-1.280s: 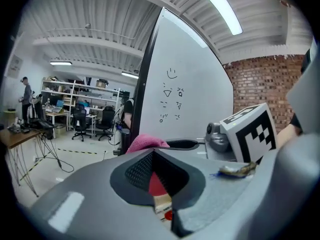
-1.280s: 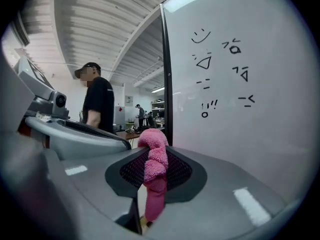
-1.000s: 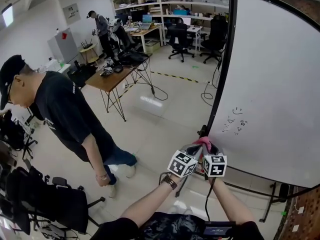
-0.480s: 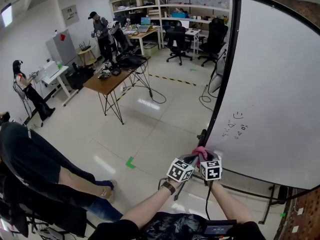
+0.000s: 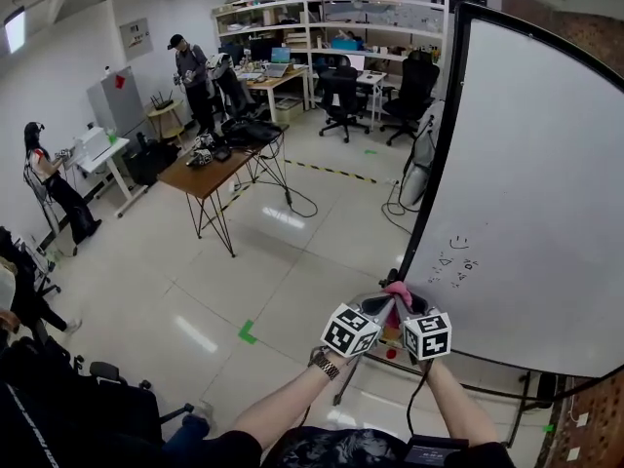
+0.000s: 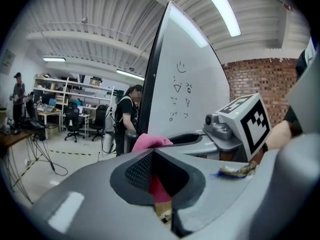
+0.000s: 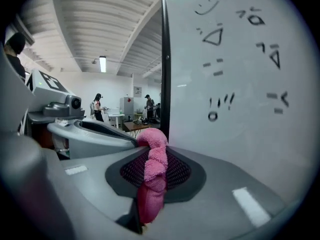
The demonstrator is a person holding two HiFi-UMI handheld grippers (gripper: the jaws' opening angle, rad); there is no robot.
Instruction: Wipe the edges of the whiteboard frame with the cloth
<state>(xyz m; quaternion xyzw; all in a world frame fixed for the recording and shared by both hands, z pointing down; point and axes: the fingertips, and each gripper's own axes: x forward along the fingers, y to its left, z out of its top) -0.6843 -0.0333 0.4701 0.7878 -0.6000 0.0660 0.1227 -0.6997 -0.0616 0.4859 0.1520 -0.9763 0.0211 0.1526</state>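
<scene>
The whiteboard (image 5: 526,193) stands on the right, its black frame edge (image 5: 432,154) running down toward my grippers. A pink cloth (image 5: 397,289) sits at the lower end of that edge, touching it or just short of it. Both grippers meet on the cloth: the left gripper (image 5: 383,307) from the left, the right gripper (image 5: 406,307) beside it. In the left gripper view the cloth (image 6: 156,184) is pinched in the left gripper (image 6: 156,180), with the frame edge (image 6: 151,84) just beyond. In the right gripper view the right gripper (image 7: 151,181) is shut on the cloth (image 7: 153,164), beside the frame (image 7: 165,59).
A wooden table (image 5: 210,164) loaded with gear stands mid-room, a cable (image 5: 302,198) trailing from it. Office chairs (image 5: 341,91) and shelves line the back. People stand at the back (image 5: 188,71) and left (image 5: 49,178). A black chair (image 5: 112,408) is near left. The whiteboard's stand bar (image 5: 487,390) runs low.
The person in black who stood close on the left has dropped out of the left of the view. Both grippers stay together on the cloth at the frame's lower left edge.
</scene>
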